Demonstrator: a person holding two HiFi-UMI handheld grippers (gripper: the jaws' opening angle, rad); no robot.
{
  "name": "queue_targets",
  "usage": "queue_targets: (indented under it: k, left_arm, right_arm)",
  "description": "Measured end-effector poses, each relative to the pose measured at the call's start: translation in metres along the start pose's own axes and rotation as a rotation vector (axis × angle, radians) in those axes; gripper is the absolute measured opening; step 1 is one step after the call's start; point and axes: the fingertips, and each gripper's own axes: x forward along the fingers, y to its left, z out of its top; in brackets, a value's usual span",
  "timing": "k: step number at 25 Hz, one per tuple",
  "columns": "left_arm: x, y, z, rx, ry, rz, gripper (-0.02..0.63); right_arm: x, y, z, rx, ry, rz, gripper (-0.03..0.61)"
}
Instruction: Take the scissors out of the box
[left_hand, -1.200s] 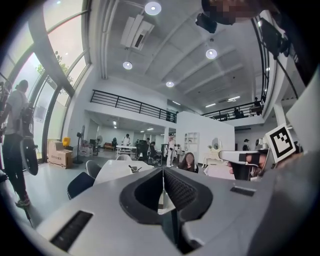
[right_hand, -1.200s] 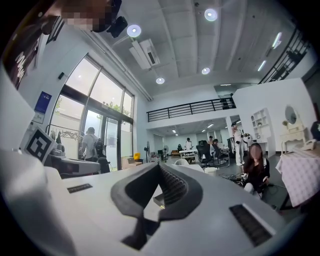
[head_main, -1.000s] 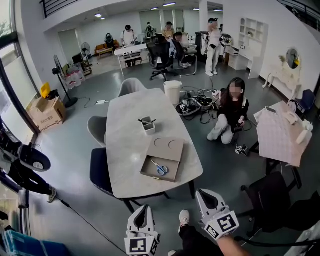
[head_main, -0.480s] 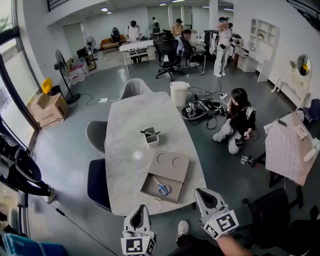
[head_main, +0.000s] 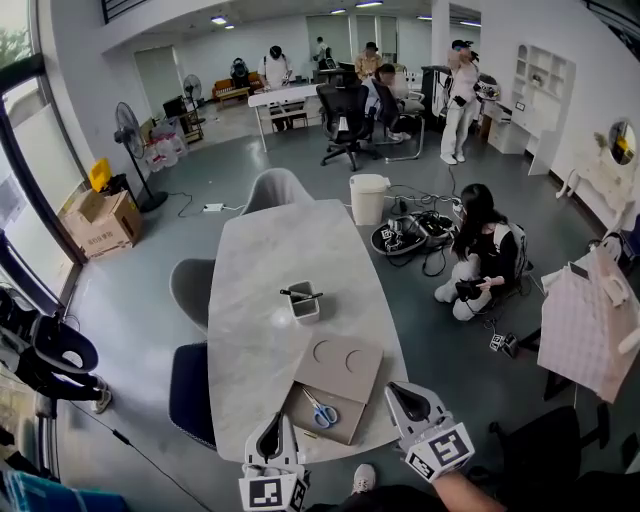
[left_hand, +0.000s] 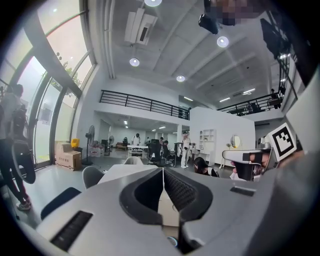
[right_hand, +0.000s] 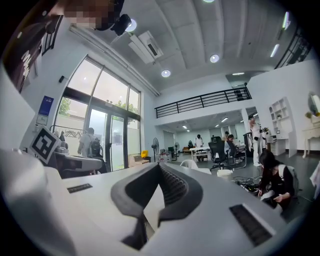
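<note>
Blue-handled scissors (head_main: 320, 413) lie inside a flat cardboard box (head_main: 300, 404) at the near end of the grey oval table (head_main: 255, 280). The box's lid (head_main: 338, 368), with two round marks, lies folded back beyond them. My left gripper (head_main: 274, 422) hangs at the table's near edge, just left of the box, with its jaws shut and nothing between them. My right gripper (head_main: 398, 389) is level with the box's right side, shut and empty too. In the left gripper view the left gripper (left_hand: 163, 170) points across the table; the right gripper (right_hand: 160, 165) does likewise in its own view.
A small grey holder with pens (head_main: 304, 301) stands mid-table. Two chairs (head_main: 190, 285) (head_main: 188, 380) sit at the table's left side. A person (head_main: 482, 255) sits on the floor to the right among cables, near a white bin (head_main: 368, 197). A pink-covered table (head_main: 585, 325) is far right.
The table and box have come closer in the head view. Both grippers have moved forward from short of the table to its near edge. Their jaws stayed shut.
</note>
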Motion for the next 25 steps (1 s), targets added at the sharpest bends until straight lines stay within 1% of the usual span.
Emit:
queue_targets:
  k: [4,10,16,20,25]
  left_arm:
    - [0.017,0.006,0.003,-0.007,0.002,0.022,0.017]
    - [0.025,0.023,0.005,-0.014,0.017,0.038,0.017]
    - [0.028,0.032,0.006,-0.002,0.033,-0.002,0.017]
    - [0.026,0.037,0.000,0.001,0.043,-0.035,0.017]
    - [0.023,0.045,-0.017,-0.029,0.089,-0.050,0.017]
  right_arm:
    - [0.021,-0.011,0.000,-0.003,0.007,0.019,-0.005]
    - [0.044,-0.006,-0.001,0.018,0.013,0.051,-0.005]
    - [0.057,0.006,-0.007,0.018,0.036,0.055,-0.004]
    - [0.063,0.014,-0.015,-0.007,0.068,0.046,-0.003]
    - [0.073,0.023,-0.036,-0.047,0.140,0.047,-0.004]
